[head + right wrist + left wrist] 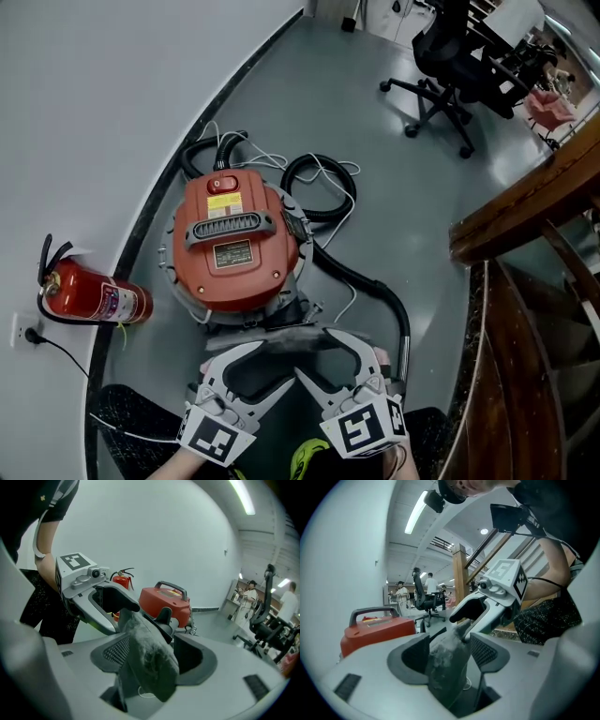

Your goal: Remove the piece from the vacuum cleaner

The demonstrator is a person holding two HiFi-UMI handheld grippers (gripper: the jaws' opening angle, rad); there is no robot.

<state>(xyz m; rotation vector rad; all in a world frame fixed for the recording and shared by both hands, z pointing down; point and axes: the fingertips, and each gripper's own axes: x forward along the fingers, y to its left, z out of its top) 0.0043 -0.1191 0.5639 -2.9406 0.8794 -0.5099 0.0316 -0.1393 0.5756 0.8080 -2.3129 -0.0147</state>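
Note:
The red vacuum cleaner [234, 246] stands on the grey floor by the curved wall, its lid and handle on top; it also shows in both gripper views [377, 632] [164, 602]. Just in front of it, a dusty grey piece [298, 337] lies across the tips of both grippers. My left gripper [267, 354] and right gripper [323, 349] face each other over my lap. In the left gripper view the piece [445, 667] sits loosely between wide jaws [449, 653]. In the right gripper view it [150, 660] droops between wide jaws [152, 656], leaning on the left pad.
A black hose [370, 286] and white cord loop behind and right of the vacuum cleaner. A red fire extinguisher [94, 298] lies by the wall at left, near a wall socket [23, 330]. An office chair [450, 75] stands far back; a wooden stair rail [525, 206] runs at right.

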